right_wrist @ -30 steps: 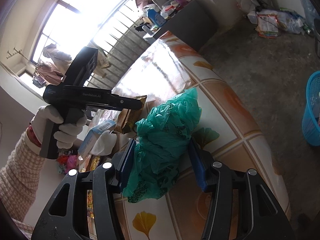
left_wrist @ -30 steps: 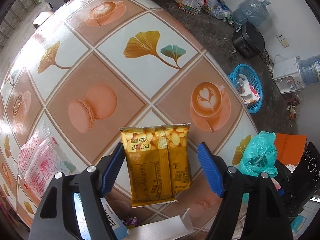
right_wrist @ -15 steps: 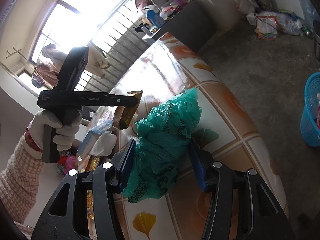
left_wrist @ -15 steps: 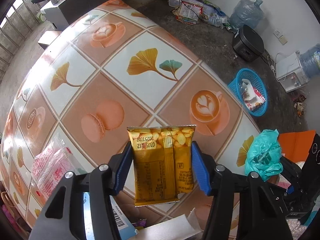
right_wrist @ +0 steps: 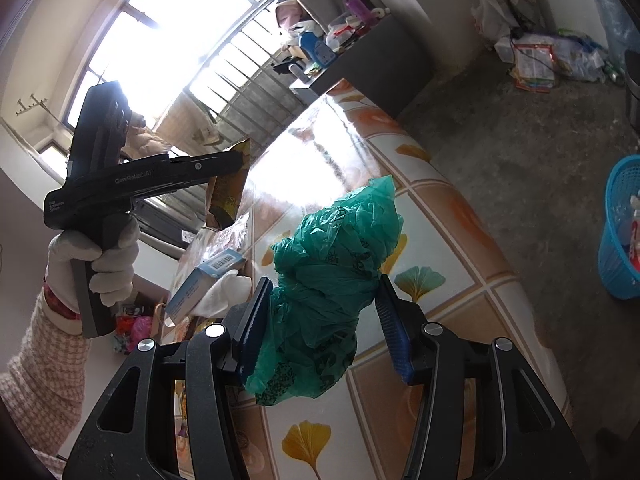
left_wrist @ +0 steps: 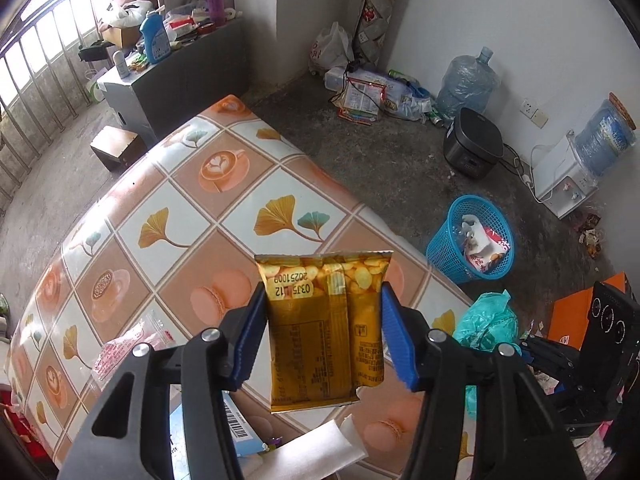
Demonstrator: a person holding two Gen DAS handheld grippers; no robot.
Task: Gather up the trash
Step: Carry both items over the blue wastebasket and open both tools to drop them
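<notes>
The left tongs [left_wrist: 323, 330] are closing on a yellow snack packet [left_wrist: 325, 326], their blue pads pressing its two long edges, and the packet is hanging clear above the table [left_wrist: 192, 216]. The gloved left hand [right_wrist: 96, 264] is gripping the handle of those tongs, seen from the right wrist with the packet pinched at the tip. The right tongs [right_wrist: 320, 326] are standing about half open and squeezing a crumpled green plastic bag [right_wrist: 332, 276] from both sides; whether the bag is lifted or resting on the tabletop I cannot tell. Just below the yellow packet a white folded paper [left_wrist: 308, 454] and a blue-and-white box with a barcode [left_wrist: 236, 428] are lying on the table, and a clear pink-printed wrapper [left_wrist: 128, 346] is lying near the left edge. Beyond the far side of the table a blue mesh basket [left_wrist: 440, 252] is sitting on the concrete floor with some scraps already inside it
</notes>
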